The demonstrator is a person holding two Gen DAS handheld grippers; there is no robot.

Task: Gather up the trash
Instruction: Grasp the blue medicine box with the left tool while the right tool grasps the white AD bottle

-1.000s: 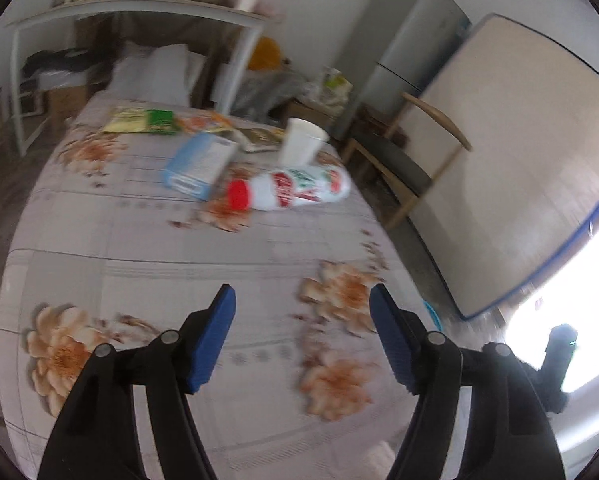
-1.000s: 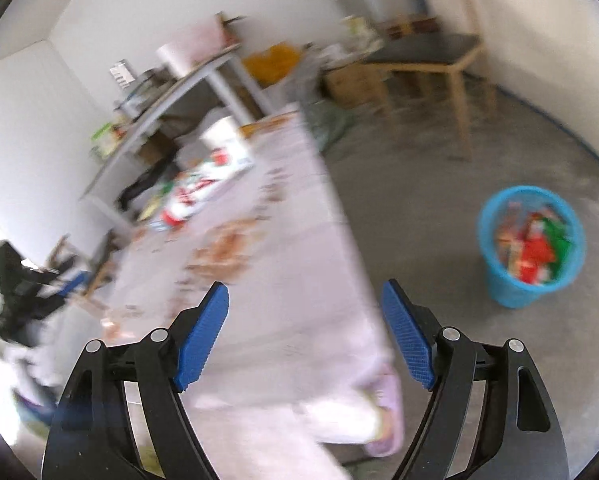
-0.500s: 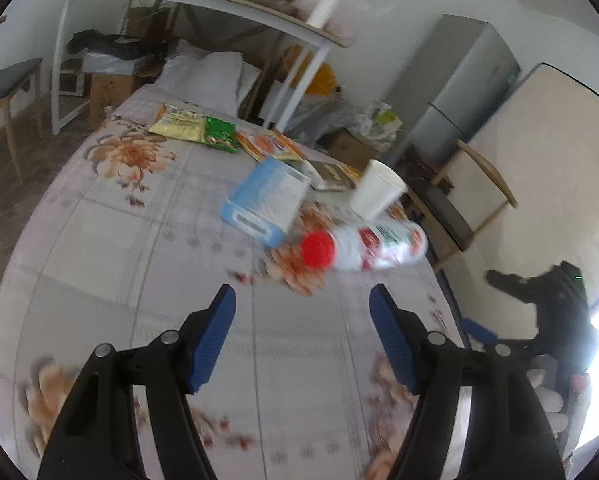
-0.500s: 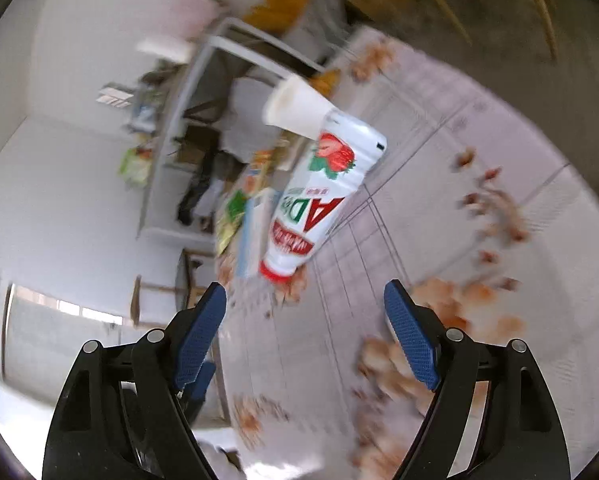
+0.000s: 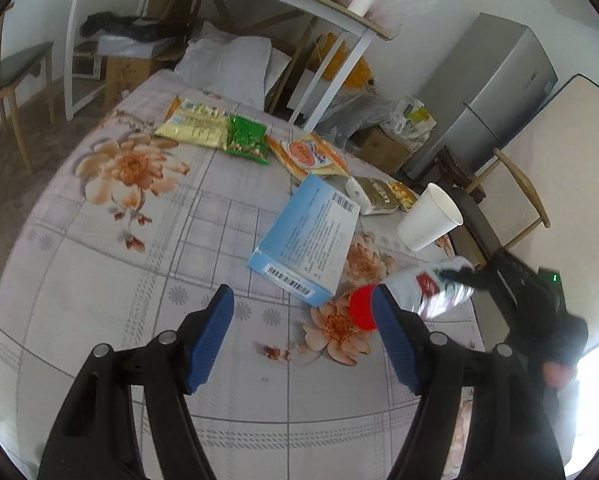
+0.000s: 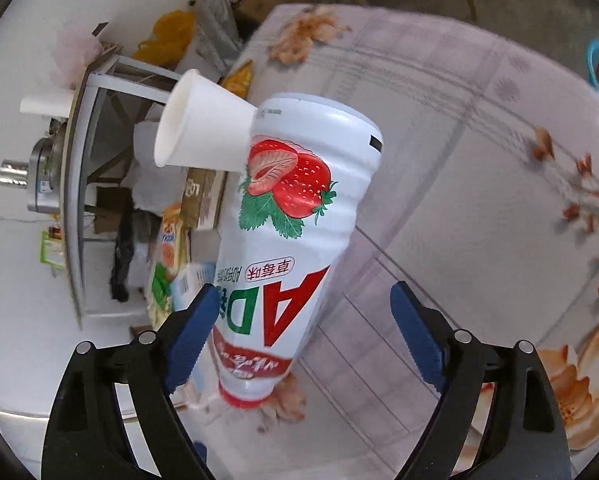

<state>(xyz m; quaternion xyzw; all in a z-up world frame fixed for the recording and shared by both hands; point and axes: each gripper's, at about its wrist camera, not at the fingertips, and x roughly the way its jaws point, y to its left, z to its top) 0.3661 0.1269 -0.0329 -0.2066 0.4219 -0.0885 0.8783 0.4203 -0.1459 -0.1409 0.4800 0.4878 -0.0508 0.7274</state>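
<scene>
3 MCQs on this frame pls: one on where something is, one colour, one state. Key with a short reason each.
1. Where is the paper cup relative to the blue box, in the left wrist view?
A. To its right
B. On top of it
C. Inside it

2. What colour is the cap of the strawberry drink bottle?
A. Green
B. Red
C. Yellow

3. What is the state of the right claw?
A. Shut on the bottle
B. Shut on the cup
C. Open around the bottle

Key:
1 A, the cup stands on the floral tablecloth right of the box.
2 B, a red cap shows at the bottle's near end.
3 C, its blue pads stand wide apart with the bottle lying between them, and the right pad is clear of it.
</scene>
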